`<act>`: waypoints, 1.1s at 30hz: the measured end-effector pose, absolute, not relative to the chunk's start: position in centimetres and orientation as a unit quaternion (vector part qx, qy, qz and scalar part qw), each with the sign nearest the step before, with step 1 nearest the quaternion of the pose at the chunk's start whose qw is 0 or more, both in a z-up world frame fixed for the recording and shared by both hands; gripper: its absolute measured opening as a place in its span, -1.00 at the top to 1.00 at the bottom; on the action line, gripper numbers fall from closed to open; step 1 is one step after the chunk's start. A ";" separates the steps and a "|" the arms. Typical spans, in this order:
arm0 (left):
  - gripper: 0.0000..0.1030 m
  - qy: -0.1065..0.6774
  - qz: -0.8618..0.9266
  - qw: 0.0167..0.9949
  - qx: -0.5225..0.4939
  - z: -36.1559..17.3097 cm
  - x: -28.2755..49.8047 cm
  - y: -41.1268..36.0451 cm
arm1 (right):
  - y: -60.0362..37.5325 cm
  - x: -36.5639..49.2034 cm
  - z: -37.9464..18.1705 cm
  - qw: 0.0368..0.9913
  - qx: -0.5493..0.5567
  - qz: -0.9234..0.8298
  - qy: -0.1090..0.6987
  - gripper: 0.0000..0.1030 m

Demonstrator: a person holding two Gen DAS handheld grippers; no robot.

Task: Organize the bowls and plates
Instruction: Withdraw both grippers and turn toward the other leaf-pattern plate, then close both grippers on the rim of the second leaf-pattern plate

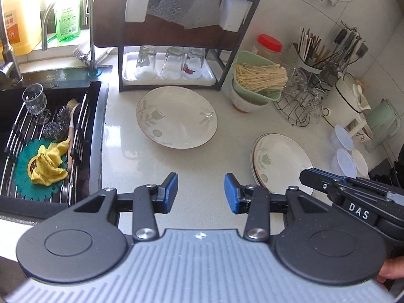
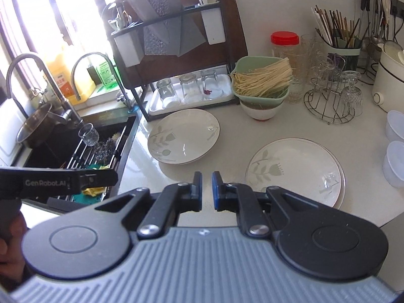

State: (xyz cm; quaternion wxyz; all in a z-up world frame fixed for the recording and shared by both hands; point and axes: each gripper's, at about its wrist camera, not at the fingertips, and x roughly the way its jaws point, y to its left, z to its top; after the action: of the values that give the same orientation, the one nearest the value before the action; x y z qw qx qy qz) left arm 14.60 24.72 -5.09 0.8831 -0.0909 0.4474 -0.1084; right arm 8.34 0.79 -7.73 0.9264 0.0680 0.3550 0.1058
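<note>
The plate (image 1: 176,117) lies flat on the tabletop (image 1: 202,161) before the dish rack (image 1: 176,38): glazed, slippery, breakable, best pinched at its rim. Left gripper (image 1: 201,193) jaws gape empty; right gripper (image 2: 207,190) jaws nearly closed, empty.

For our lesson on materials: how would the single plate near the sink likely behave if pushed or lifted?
The plate looks glazed and shiny, so probably stiff and slippery. It seems ceramic, likely breakable if dropped. Its shallow, wide form on the smooth counter suggests it would slide, not tip.
</note>
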 end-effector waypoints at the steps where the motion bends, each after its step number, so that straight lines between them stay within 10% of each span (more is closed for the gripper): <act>1: 0.10 0.447 -0.106 0.883 -0.093 -5.3 14.7 24.7 | 0.8 8.3 -7.9 0.926 0.071 0.106 0.356 0.78; 17: 0.10 0.481 -0.087 0.866 -0.107 -10.8 19.5 24.2 | -0.9 10.3 -10.1 0.919 0.079 0.089 0.376 0.78; 25: -0.22 0.487 -0.043 0.863 -0.126 -13.4 22.7 25.9 | -0.1 14.4 -11.7 0.916 0.057 0.117 0.379 0.75; 30: -0.34 0.492 -0.021 0.861 -0.125 -14.6 25.0 27.5 | 0.1 17.3 -12.6 0.913 0.081 0.141 0.375 -0.17; 33: -0.34 0.484 -0.004 0.864 -0.140 -15.0 26.2 28.5 | 0.4 18.9 -13.4 0.910 0.081 0.153 0.377 -0.14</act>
State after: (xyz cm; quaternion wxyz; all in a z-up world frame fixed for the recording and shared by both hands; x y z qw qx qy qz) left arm 26.22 28.50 -15.04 0.8639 -0.1402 0.4838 -0.0040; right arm 18.91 0.36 -13.42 0.9099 0.0805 0.3771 0.1529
